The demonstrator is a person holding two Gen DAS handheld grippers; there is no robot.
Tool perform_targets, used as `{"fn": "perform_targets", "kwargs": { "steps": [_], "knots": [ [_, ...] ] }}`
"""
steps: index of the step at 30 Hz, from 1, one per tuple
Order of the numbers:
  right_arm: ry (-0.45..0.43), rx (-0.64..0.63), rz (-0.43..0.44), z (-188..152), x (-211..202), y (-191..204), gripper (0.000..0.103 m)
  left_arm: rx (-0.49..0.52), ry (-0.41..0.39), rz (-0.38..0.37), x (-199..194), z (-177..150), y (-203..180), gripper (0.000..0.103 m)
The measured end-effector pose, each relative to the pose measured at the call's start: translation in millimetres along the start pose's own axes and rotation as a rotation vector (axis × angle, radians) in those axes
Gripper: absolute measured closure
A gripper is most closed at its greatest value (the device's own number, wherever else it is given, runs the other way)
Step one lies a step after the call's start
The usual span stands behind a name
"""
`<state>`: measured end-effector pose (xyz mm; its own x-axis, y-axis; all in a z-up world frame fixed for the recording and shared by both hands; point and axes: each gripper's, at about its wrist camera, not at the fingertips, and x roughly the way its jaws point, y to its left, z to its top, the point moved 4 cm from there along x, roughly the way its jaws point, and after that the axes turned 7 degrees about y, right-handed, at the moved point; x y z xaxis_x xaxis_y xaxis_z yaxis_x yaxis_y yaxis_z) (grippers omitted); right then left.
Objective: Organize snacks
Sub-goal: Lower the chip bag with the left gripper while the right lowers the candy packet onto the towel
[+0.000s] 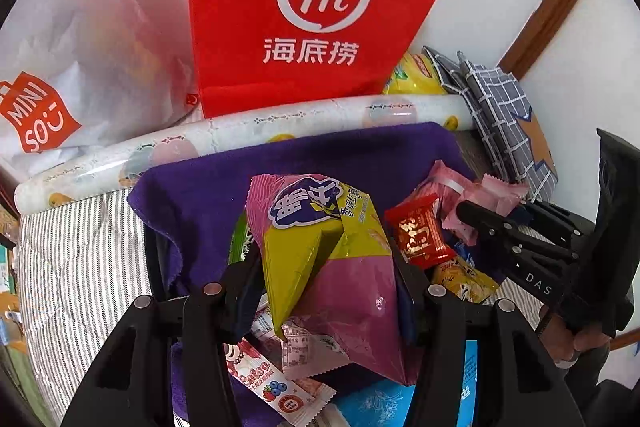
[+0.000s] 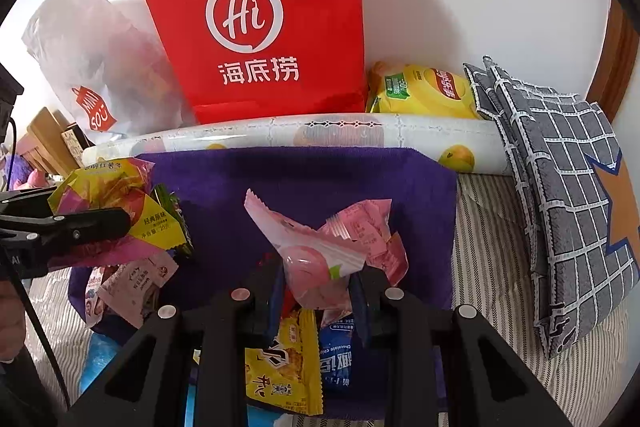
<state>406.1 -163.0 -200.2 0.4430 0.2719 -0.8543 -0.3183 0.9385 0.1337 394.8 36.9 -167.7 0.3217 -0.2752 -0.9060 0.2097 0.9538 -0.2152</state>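
The left gripper (image 1: 326,267) pinches a crinkled pink and yellow-green foil snack bag (image 1: 320,251) between its black fingers, holding it over the purple fleece cloth (image 1: 208,187). The right gripper (image 2: 318,281) is pressed together on a small pink plastic-wrapped round sweet (image 2: 312,267), also above the purple cloth.

Taking that cloth as the landmark: on it, under the left gripper, lie a long white and pink wafer stick wrapper printed with berries (image 1: 280,393) and a green packet edge (image 1: 239,243) behind the held bag. On the cloth's right part sit a red foil candy with gold lettering (image 1: 420,235), a yellow printed snack packet (image 2: 282,367), a blue chocolate-chip cookie pouch (image 2: 336,359) and more pink wrappers (image 2: 368,227).

Along the cloth's far edge lies a rolled white sheet with fruit prints (image 2: 320,135). Behind that roll, against the white wall, stand a red paper shopping bag with a white "Hi" logo (image 2: 256,7), a translucent white plastic bag with a red label (image 2: 92,67) to its left, and a yellow crisp bag (image 2: 424,91) to its right. A grey checked fabric cushion (image 2: 560,187) leans right of the cloth, on the striped grey bedding (image 1: 80,247).
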Motion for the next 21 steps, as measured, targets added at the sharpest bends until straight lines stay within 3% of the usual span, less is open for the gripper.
{"fn": "perform_targets", "kwargs": {
  "steps": [21],
  "knots": [
    [0.009, -0.003, -0.017, 1.1, -0.1, 0.4, 0.074, 0.021, 0.038, 0.01, 4.1, -2.4, -7.1, 0.046]
  ]
}}
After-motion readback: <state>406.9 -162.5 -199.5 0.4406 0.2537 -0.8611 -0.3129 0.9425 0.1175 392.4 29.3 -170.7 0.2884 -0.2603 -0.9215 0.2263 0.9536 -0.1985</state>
